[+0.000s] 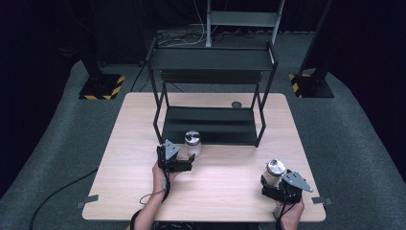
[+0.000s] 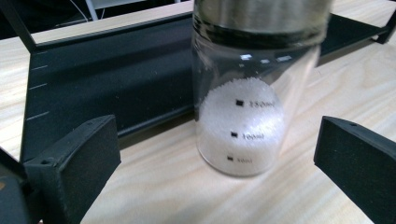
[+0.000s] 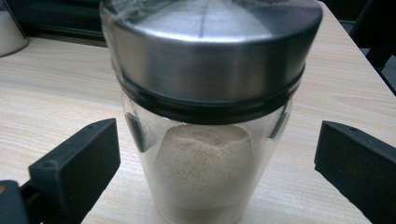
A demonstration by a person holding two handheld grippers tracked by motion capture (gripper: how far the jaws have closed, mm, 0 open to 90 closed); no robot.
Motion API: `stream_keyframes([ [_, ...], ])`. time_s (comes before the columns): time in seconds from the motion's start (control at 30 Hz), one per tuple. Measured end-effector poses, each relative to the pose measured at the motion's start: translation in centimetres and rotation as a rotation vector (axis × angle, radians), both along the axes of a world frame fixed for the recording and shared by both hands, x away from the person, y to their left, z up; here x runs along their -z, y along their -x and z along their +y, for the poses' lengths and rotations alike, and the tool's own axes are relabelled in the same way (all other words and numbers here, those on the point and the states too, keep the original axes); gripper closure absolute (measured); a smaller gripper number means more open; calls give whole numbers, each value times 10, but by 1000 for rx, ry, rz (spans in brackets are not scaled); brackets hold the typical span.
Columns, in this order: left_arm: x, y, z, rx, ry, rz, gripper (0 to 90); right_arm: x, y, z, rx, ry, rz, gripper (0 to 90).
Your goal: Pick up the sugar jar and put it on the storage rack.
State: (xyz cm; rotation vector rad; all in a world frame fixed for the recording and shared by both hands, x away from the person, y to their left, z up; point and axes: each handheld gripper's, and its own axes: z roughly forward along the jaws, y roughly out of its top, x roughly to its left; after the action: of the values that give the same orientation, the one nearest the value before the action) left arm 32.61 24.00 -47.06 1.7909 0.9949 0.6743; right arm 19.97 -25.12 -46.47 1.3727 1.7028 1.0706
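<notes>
Closest to the camera, the right gripper [image 1: 274, 184] is standing with jaws spread around the jar of beige powder [image 1: 275, 171] near the counter's [image 1: 230, 191] front right edge, while the left gripper [image 1: 190, 162], also spread wide, is facing the jar of white granules [image 1: 193, 143] just before the black shelf [image 1: 210, 125].

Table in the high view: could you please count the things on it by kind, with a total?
Glass jars with metal lids: 2, the jar of white grains and the jar of beige powder
Black metal shelf rack: 1
Small dark round disc: 1
Total: 4
</notes>
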Motion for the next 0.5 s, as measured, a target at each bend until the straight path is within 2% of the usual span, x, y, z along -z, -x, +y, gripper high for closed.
stream_keyframes([
  [0.13, 2, -10, -2, 2, 28, 4, 0, 0, 0, 1, 0, 5, 1, 0],
  [0.5, 2, -31, -13, 39, 27, -2, 0, -1, -1, 1, -3, 8, 7, 0],
])
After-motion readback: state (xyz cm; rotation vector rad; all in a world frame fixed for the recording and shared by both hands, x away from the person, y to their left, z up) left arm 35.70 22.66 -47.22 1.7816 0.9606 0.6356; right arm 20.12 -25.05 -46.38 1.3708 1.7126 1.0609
